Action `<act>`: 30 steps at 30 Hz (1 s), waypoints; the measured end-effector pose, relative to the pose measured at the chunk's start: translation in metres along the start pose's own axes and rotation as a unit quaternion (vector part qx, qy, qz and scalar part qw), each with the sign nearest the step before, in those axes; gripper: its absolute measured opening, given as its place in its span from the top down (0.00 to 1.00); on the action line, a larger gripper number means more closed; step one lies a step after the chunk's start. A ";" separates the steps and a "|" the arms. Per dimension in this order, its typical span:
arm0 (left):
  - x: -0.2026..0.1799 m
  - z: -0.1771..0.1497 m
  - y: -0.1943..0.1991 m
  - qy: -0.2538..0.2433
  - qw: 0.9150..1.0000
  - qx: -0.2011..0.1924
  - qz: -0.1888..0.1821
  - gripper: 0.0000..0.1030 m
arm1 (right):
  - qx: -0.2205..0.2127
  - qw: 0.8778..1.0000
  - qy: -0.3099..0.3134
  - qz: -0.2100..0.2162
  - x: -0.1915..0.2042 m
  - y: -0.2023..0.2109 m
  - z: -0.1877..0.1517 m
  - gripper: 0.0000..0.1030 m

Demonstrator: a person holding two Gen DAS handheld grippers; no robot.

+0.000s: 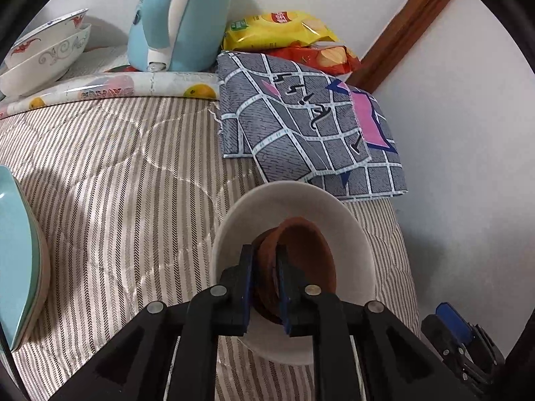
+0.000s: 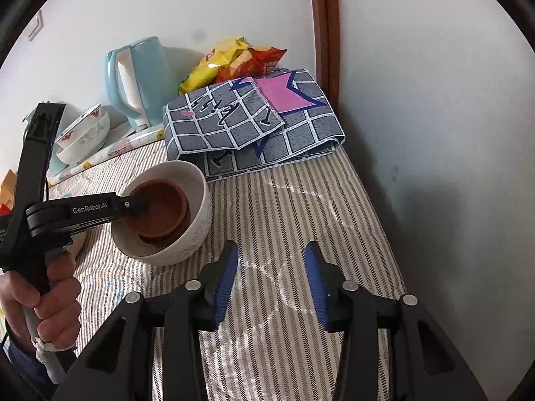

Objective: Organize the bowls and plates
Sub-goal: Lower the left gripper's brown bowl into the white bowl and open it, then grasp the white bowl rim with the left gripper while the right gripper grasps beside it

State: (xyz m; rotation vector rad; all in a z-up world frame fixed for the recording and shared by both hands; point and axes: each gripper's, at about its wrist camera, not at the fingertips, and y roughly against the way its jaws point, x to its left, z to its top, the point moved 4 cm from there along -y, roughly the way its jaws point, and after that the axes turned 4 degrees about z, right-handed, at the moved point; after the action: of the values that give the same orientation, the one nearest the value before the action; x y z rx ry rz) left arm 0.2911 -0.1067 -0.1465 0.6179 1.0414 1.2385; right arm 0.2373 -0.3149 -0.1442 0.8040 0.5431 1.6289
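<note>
"GenRobot.AI" is showing in white letters on the side of the left claw point(image 2: 140, 205). Print on the yellow snack bag point(image 1: 281, 30) and red snack bag point(image 1: 321, 56) is too blurred to read.

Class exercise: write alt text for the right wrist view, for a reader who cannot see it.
The left tool grips the rim of brown bowls nested in a white bowl on a striped cloth. The right tool hangs open, empty.
</note>
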 end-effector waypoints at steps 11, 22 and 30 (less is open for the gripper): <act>-0.005 0.002 0.035 -0.031 0.999 -0.031 -0.001 0.76 | -0.013 1.000 0.001 0.010 0.014 0.008 0.007 0.58; 0.020 0.003 0.059 -0.018 0.998 -0.045 0.031 0.73 | -0.028 0.999 0.020 0.021 0.038 0.011 0.029 0.58; 0.029 0.000 0.059 -0.017 0.998 -0.037 0.046 0.73 | -0.020 0.999 0.030 0.020 0.048 0.001 0.033 0.58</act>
State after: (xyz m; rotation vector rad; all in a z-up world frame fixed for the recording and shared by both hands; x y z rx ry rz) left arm 0.2642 -0.0634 -0.1050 0.6338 0.9439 1.3359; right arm 0.2574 -0.2714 -0.1118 0.7430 0.5378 1.6988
